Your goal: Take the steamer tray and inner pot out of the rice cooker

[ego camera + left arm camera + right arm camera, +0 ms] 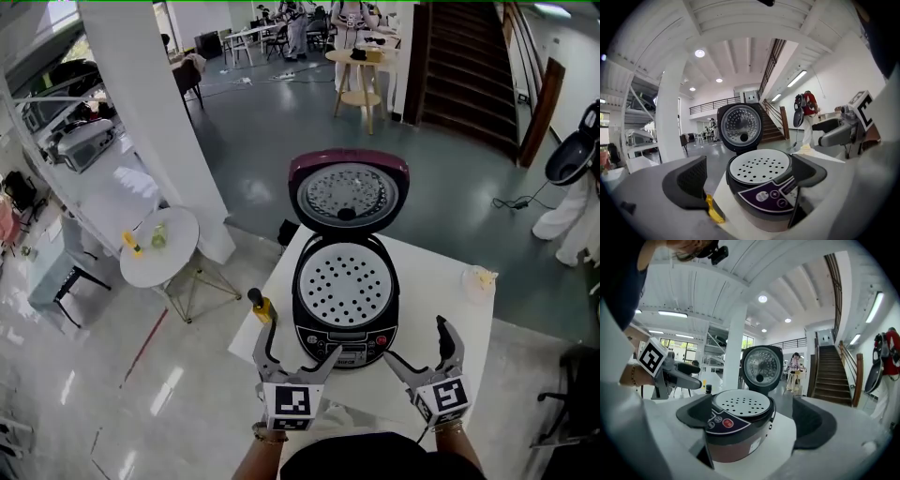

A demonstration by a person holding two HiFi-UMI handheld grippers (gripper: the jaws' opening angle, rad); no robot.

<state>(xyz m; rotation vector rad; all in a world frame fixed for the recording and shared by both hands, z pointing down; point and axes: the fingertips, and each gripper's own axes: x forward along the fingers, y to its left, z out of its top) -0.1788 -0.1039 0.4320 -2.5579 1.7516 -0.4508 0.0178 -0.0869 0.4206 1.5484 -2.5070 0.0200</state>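
Lid (349,192) up, tray (343,283) seated in cooker (342,345).
Head view: I hold left gripper (298,342) and right gripper (417,339) at the cooker's near side. Left gripper view: jaws apart, empty. Right gripper view: likewise, framing the tray.

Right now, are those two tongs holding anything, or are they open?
Left tongs: open, holding nothing.
Right tongs: open, holding nothing.
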